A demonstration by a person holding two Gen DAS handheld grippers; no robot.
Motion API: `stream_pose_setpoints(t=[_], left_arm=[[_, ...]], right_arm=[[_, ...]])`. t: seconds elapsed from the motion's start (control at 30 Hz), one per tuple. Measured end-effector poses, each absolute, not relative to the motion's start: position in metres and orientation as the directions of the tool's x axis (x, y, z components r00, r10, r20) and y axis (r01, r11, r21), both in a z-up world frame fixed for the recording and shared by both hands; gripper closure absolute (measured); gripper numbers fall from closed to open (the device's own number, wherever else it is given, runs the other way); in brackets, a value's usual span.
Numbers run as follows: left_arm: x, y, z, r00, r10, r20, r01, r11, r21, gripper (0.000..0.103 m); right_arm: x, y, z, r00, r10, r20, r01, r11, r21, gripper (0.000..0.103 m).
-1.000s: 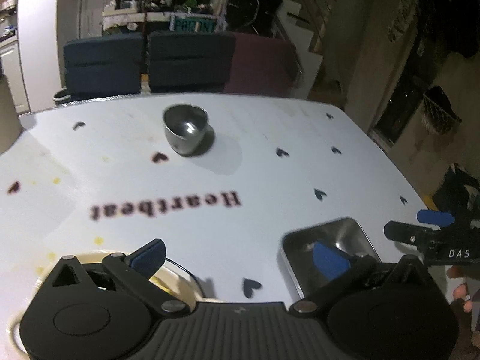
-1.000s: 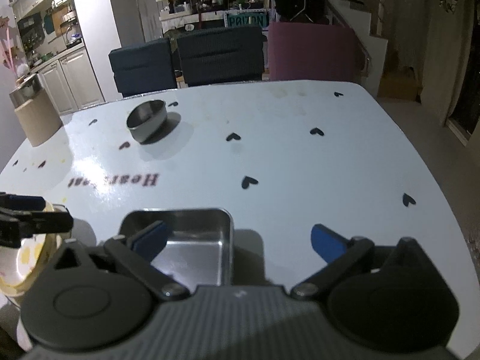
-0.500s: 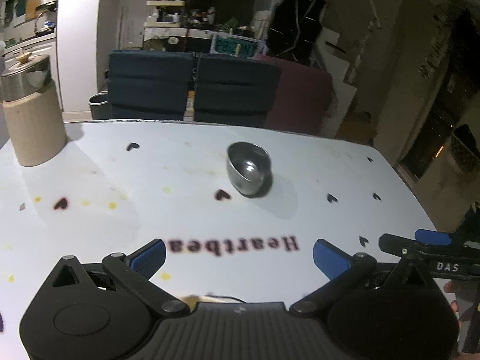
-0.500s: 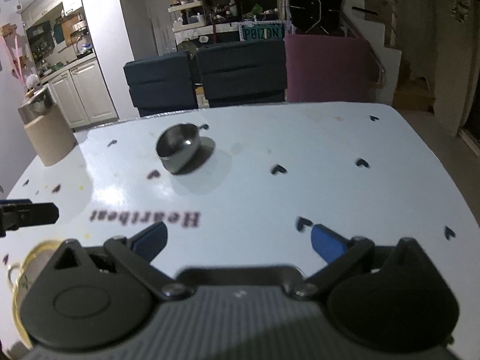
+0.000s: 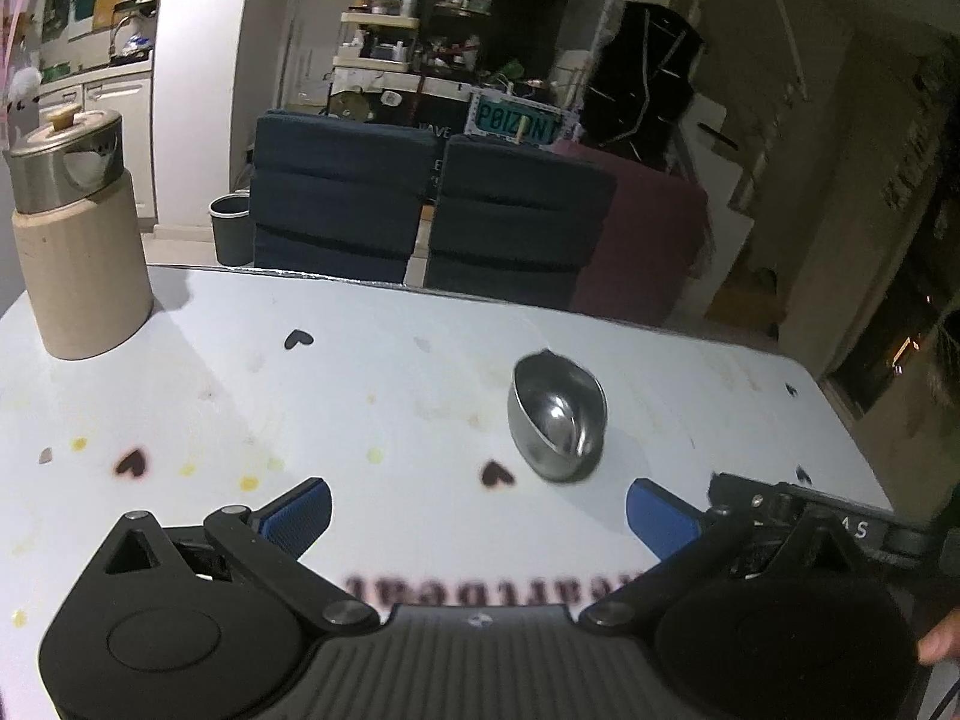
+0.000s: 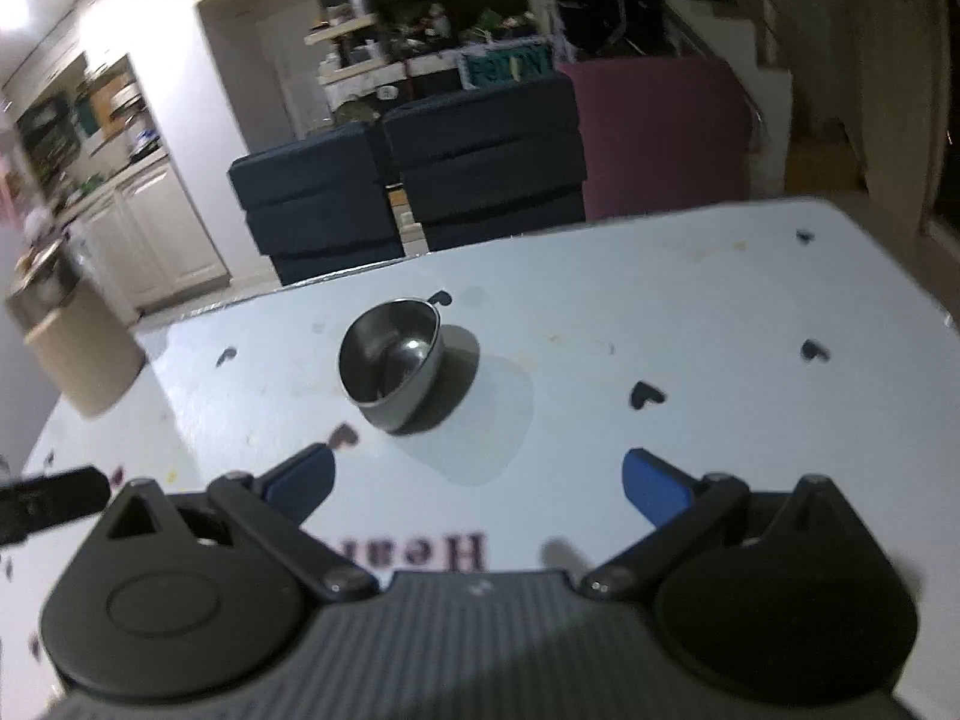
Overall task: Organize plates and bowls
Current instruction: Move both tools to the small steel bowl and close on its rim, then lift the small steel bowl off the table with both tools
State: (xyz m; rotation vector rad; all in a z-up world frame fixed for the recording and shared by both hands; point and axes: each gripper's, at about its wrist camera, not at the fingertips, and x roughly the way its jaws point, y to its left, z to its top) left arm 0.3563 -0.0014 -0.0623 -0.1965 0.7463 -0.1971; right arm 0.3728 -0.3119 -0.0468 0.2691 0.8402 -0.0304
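A small steel bowl (image 5: 557, 426) stands upright on the white table (image 5: 372, 372), beyond and slightly right of my left gripper (image 5: 480, 513), which is open and empty. In the right wrist view the same bowl (image 6: 391, 371) sits ahead and left of centre of my right gripper (image 6: 477, 483), also open with nothing between its blue pads. The right gripper's black finger shows at the right edge of the left wrist view. The steel tray and the plate seen earlier are out of view.
A beige canister with a steel lid (image 5: 75, 240) stands at the table's far left. Dark blue chairs (image 5: 342, 204) and a maroon one (image 5: 648, 240) line the far edge. Black hearts and the word "Heartbeat" (image 6: 414, 552) are printed on the tabletop.
Both grippers have risen and moved forward toward the steel bowl, which now looks larger. The square steel tray and the plate have dropped out of view beneath them.
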Motion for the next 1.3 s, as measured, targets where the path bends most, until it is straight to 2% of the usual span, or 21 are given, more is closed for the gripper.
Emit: stream_pose_setpoints(t=[0.17,0.33,0.47,0.57,0.73,1.03,1.13,1.3], left_arm=[[0.387,-0.001,-0.076,0.726,-0.227,-0.649,0.060,0.961,-0.269,0.000],[0.416,0.000,-0.091,0.726,-0.219,-0.652,0.020,0.954,-0.298,0.000],[0.433,-0.005,-0.097,0.740,-0.218,-0.637,0.011,0.950,-0.312,0.000],[0.445,-0.012,-0.100,0.747,-0.229,-0.624,0.023,0.947,-0.321,0.000],[0.469,-0.031,-0.105,0.752,-0.224,-0.620,0.059,0.960,-0.275,0.000],[0.496,-0.054,-0.128,0.726,-0.224,-0.650,0.101,0.970,-0.221,0.001],[0.505,-0.054,-0.135,0.712,-0.210,-0.670,0.082,0.973,-0.218,0.001],[0.514,-0.048,-0.149,0.688,-0.209,-0.695,0.057,0.970,-0.236,0.001]], right_arm=[[0.397,-0.307,-0.060,0.646,0.078,-0.759,0.218,0.934,0.281,0.001],[0.424,-0.300,-0.074,0.629,0.116,-0.768,0.254,0.903,0.345,0.024],[0.443,-0.293,-0.085,0.639,0.113,-0.761,0.261,0.898,0.353,0.034],[0.453,-0.289,-0.093,0.651,0.118,-0.750,0.264,0.891,0.369,0.046],[0.467,-0.283,-0.099,0.649,0.120,-0.751,0.258,0.894,0.366,0.061],[0.476,-0.282,-0.110,0.630,0.135,-0.765,0.246,0.899,0.361,0.065],[0.481,-0.275,-0.115,0.623,0.138,-0.770,0.233,0.907,0.351,0.068],[0.480,-0.269,-0.118,0.612,0.146,-0.777,0.194,0.925,0.327,0.068]])
